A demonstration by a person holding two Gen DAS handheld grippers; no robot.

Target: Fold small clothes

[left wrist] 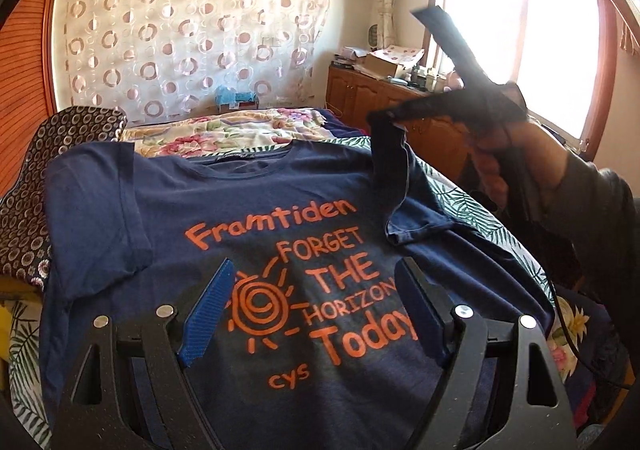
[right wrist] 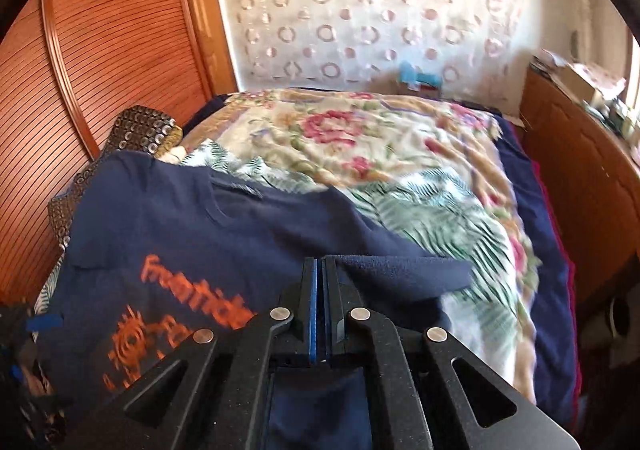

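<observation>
The bed [right wrist: 460, 186] is covered by a floral and leaf-print spread, and its near part is hidden under a navy T-shirt [left wrist: 208, 210] laid front up. The shirt's lower hem is cut off by the frame edge and by the left gripper [left wrist: 316, 314], whose blue-padded jaws are held spread above the print with nothing between them. The orange lettering can be read as "Framtiden", "FORGET THE HORIZON Today" and "cys", beside a spiral sun; in the right wrist view the same print is blurred and only partly legible. The right sleeve of the shirt is lifted off the bed, pinched in the right gripper [right wrist: 320, 282], whose jaws are pressed together on the fabric. Beyond the shirt's far edge, small items on a wooden cabinet [left wrist: 360, 98] cannot be made out.
</observation>
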